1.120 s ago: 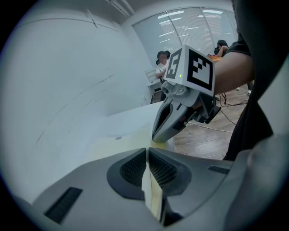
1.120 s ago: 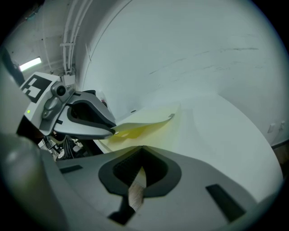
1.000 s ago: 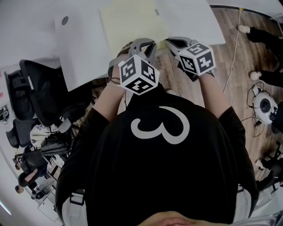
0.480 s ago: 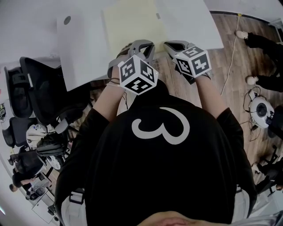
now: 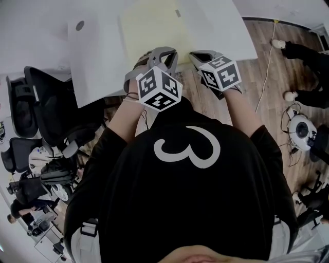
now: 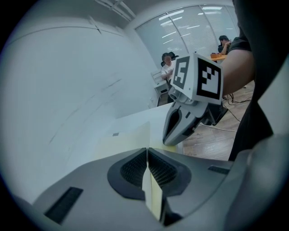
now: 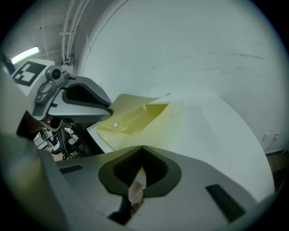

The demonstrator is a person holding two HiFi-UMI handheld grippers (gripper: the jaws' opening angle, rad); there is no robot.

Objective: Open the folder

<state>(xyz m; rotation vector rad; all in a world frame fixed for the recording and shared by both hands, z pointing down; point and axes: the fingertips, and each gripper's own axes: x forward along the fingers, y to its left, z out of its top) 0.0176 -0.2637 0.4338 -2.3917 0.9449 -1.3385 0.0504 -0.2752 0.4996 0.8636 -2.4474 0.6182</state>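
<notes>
White counter (image 5: 97,61) at the frame's top carries the yellow folder (image 5: 149,25); my left tongs (image 6: 147,155) pinch its cover edge, my right tongs (image 7: 141,155) sit closed, empty.

A large white 3 (image 5: 187,146) stands on the person's black shirt (image 5: 154,215). The left gripper's cube (image 5: 159,88) and the right gripper's cube (image 5: 220,73) bear only black-and-white square markers. A small grey label (image 5: 178,13) near the folder's (image 5: 149,31) far right corner is too small to read.
</notes>
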